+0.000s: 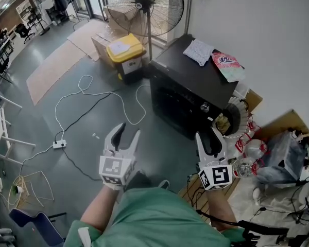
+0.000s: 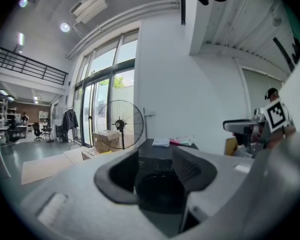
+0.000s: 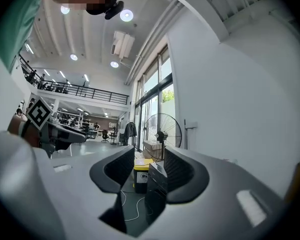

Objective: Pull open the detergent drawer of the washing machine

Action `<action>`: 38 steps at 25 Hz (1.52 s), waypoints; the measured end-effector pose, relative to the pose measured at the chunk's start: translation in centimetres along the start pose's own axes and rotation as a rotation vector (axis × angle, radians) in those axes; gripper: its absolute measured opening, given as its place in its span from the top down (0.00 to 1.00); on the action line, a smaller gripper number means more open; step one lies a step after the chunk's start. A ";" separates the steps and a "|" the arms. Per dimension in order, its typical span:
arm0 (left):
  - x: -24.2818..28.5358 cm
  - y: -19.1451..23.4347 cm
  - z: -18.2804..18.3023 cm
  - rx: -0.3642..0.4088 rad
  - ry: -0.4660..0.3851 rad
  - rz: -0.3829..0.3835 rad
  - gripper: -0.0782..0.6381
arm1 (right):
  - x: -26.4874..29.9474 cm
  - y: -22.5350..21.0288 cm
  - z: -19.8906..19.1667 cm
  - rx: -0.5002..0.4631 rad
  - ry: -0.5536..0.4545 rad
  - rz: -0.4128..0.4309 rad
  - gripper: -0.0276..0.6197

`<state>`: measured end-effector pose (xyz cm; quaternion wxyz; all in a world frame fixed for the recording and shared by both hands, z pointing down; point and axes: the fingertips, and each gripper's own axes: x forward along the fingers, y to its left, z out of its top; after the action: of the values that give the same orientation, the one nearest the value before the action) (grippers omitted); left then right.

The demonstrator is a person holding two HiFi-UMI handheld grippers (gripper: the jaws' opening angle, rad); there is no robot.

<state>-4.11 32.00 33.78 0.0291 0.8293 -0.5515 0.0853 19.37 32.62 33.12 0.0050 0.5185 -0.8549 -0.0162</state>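
Both pairs of jaws stand apart with nothing between the pads. The left gripper (image 1: 127,133) is open at a moderate width and the right gripper (image 1: 209,137) is open wide; neither touches anything. They are held side by side above the grey floor (image 1: 92,117), in front of the person's green shirt (image 1: 154,217).

Ahead of the jaws and well apart from them stands the black washing machine (image 1: 190,84). In the left gripper view it is framed squarely in the gap of the left gripper (image 2: 155,170), with the round door of the washing machine (image 2: 157,186) facing the camera. In the right gripper view only its near corner (image 3: 155,176) shows between the jaws of the right gripper (image 3: 147,170). Its front is dark, and the detergent drawer cannot be picked out on it.

On the machine's top lie a folded white cloth (image 1: 198,51) and a pink packet (image 1: 227,66). A white cable (image 1: 87,94) snakes over the floor left of the left jaws. Beyond the machine, a yellow-lidded bin (image 1: 126,50) stands, and farther still a pedestal fan (image 1: 144,4) with cardboard boxes (image 1: 100,40) at its foot.
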 end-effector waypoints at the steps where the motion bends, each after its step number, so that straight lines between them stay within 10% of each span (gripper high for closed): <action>1: 0.2 0.1 -0.1 -0.002 0.003 0.001 0.60 | 0.2 -0.1 -0.1 0.003 0.002 0.003 0.70; 14: 8.1 0.4 -1.6 -0.013 0.029 -0.095 0.62 | 4.6 -3.4 -2.5 0.047 0.065 -0.012 0.70; 38: 19.6 16.4 -4.4 -0.075 0.065 -0.095 0.63 | 24.3 -2.8 -4.9 0.048 0.176 -0.035 0.70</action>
<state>-12.29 8.37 40.76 0.0819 0.8497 -0.5130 0.0900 10.69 9.65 37.74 0.0673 0.5327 -0.8421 0.0499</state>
